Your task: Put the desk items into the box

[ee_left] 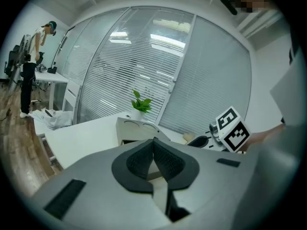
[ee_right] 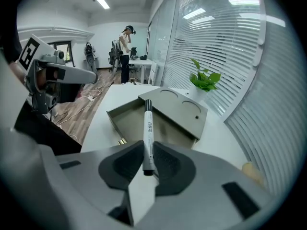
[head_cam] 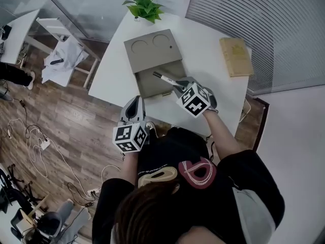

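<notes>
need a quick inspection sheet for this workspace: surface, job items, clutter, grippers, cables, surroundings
surface: white table, mostly bare.
job's things: grey box with its drawer pulled open; marker pointing over the open drawer; tan notebook lying flat near the table's right edge.
clutter: potted plant at the far edge.
grippers: right gripper shut on the marker; left gripper shut, nothing in it, just off the table's near edge.
cables: white cables loose on the wood floor left of the table.
surroundings: glass walls with blinds; a person standing at a desk in the background.
</notes>
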